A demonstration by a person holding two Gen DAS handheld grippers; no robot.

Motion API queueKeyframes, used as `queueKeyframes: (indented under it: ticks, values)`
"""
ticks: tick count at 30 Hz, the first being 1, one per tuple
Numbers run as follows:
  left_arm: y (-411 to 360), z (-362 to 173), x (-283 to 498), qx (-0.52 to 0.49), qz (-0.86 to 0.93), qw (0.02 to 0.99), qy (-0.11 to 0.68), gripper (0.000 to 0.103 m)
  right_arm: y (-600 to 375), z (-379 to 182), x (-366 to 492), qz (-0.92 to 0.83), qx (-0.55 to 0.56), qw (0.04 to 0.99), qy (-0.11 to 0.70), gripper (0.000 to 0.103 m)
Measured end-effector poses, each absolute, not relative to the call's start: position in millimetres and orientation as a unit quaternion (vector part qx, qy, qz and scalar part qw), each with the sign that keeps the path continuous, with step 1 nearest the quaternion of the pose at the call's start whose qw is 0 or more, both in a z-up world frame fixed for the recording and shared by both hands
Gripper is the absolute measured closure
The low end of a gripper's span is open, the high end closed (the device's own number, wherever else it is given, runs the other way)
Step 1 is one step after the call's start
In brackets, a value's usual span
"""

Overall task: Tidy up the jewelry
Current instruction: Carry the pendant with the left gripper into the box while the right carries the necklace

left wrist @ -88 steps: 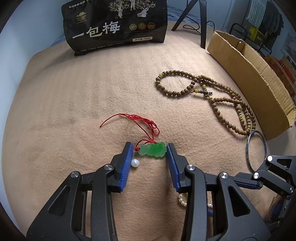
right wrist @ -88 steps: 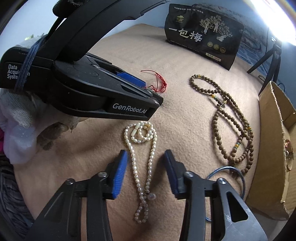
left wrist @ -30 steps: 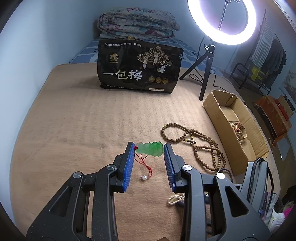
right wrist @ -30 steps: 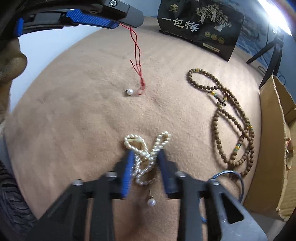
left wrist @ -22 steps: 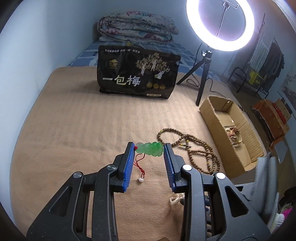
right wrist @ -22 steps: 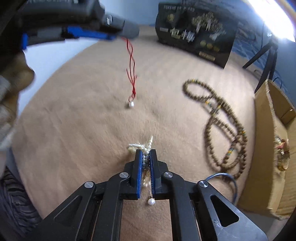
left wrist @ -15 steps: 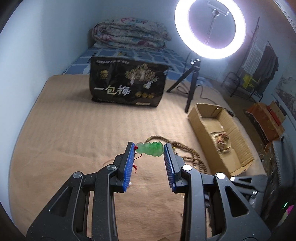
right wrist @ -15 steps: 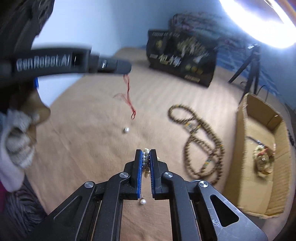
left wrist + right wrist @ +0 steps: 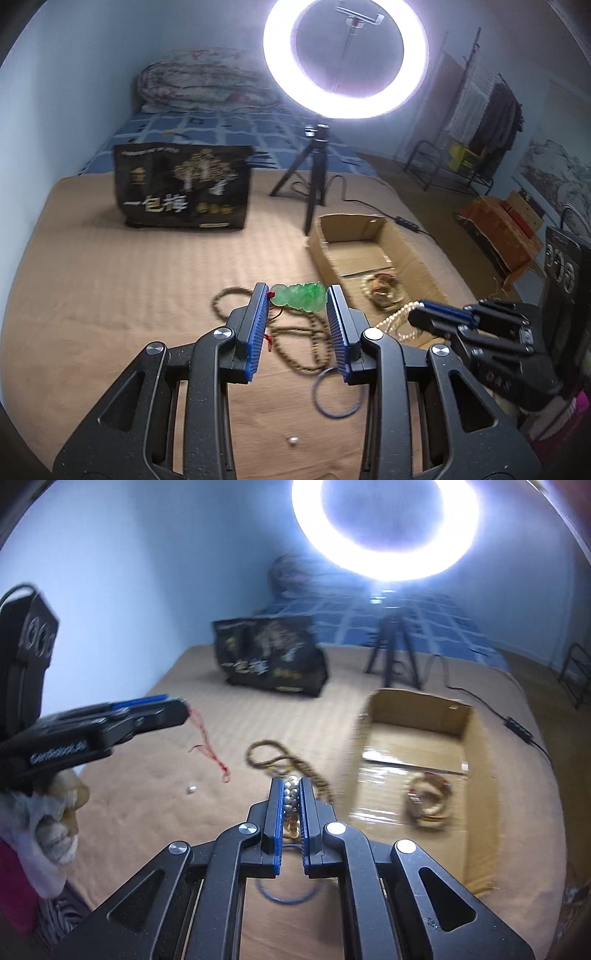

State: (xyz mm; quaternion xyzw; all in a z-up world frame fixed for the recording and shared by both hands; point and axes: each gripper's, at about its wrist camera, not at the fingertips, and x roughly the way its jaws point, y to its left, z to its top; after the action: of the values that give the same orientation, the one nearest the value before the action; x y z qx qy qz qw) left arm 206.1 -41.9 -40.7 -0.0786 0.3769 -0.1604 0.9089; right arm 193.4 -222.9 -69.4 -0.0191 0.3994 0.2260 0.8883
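My left gripper (image 9: 298, 295) is shut on a green jade pendant (image 9: 299, 296), held in the air above the tan blanket; its red cord (image 9: 208, 744) hangs down. My right gripper (image 9: 291, 788) is shut on a pearl necklace (image 9: 291, 801), also lifted; the strand shows in the left wrist view (image 9: 397, 317) near the cardboard box (image 9: 373, 258). A brown wooden bead necklace (image 9: 295, 339) and a blue bangle (image 9: 337, 393) lie on the blanket below. A bracelet (image 9: 428, 797) lies inside the box (image 9: 476, 782).
A loose pearl (image 9: 292, 440) lies on the blanket near me. A black snack bag (image 9: 183, 188) stands at the back. A ring light on a tripod (image 9: 317, 177) stands behind the box, with a cable running right. The bed edge drops off to the right.
Both grippers have risen and moved right toward the cardboard box. The right gripper closed on the pearl necklace and lifted it. The pendant's cord has left the blanket.
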Motion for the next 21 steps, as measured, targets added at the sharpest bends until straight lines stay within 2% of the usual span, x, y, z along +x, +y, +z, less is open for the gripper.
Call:
queueKeyframes:
  ticks: [11,21]
  values:
    - [-110,-31,214,-0.091,-0.213,0.897,0.377,0.071,-293,-80,206,0.16,0.017,0.895,0.416,0.097]
    - [-159,-62,240,-0.08,-0.217,0.882,0.41,0.071,-321,-94,212,0.14,0.032,0.889,0.436,0.097]
